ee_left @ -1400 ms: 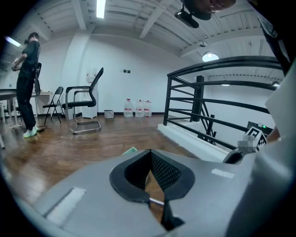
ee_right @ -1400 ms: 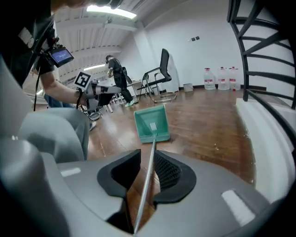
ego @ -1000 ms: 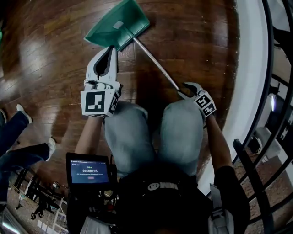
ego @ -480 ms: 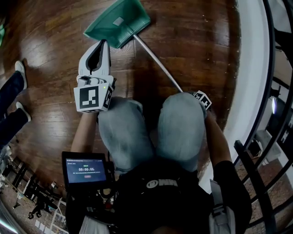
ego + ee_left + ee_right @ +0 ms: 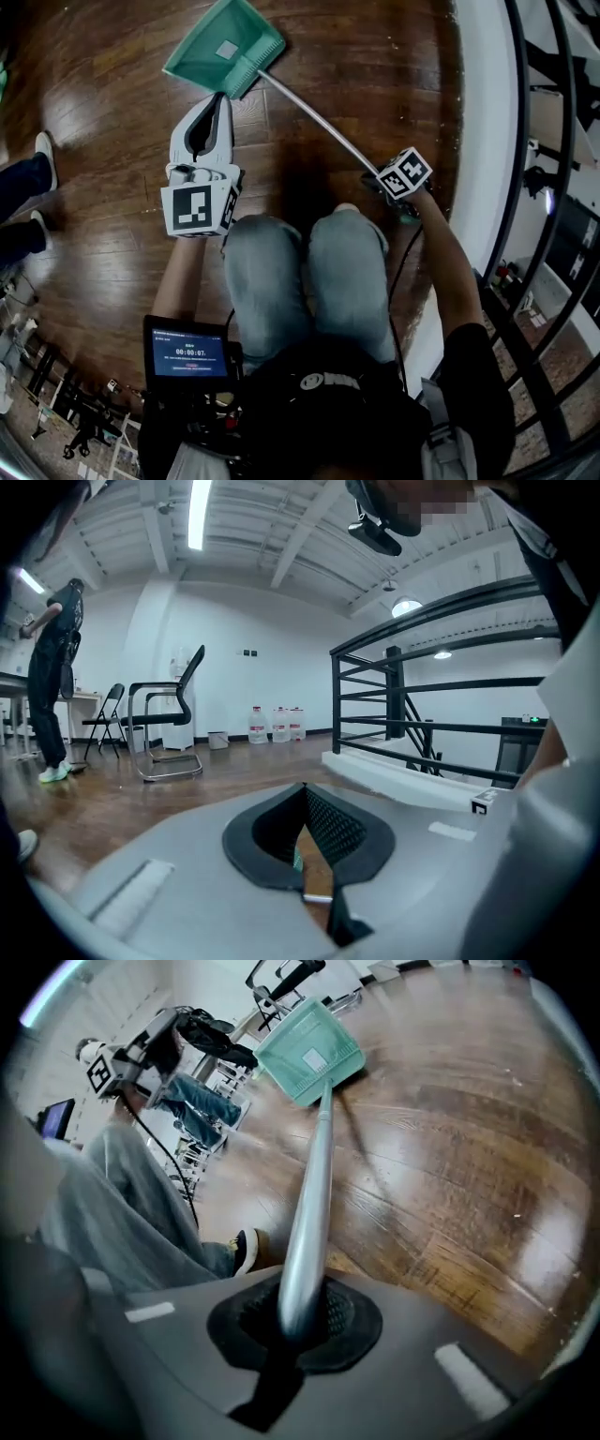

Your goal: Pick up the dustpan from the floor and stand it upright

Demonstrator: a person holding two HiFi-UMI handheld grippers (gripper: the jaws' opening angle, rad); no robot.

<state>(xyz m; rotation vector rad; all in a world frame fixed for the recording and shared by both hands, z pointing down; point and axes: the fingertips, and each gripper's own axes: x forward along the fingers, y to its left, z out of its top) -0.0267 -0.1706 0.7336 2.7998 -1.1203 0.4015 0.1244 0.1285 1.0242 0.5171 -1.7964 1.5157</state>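
Note:
The green dustpan (image 5: 225, 47) lies on the wooden floor at the top of the head view, and its long silver handle (image 5: 314, 122) slants down to the right. My right gripper (image 5: 384, 183) is shut on the far end of that handle, under its marker cube. In the right gripper view the handle (image 5: 314, 1185) runs straight out from between the jaws (image 5: 300, 1321) to the green pan (image 5: 309, 1058). My left gripper (image 5: 221, 97) hovers just below the pan's rear edge with its tips together and nothing in them. In its own view the left gripper (image 5: 305, 789) points out across the room.
A white curb (image 5: 487, 141) and black railing (image 5: 525, 234) border the floor on the right. The holder's knees (image 5: 309, 272) sit between the grippers. Another person's shoes (image 5: 42, 145) are at the left. An office chair (image 5: 169, 714) and water bottles (image 5: 277, 724) stand farther off.
My right gripper has rolled and closed on the handle's end, and its marker cube now faces up. The left gripper has risen a little. The legs at the left have drawn back.

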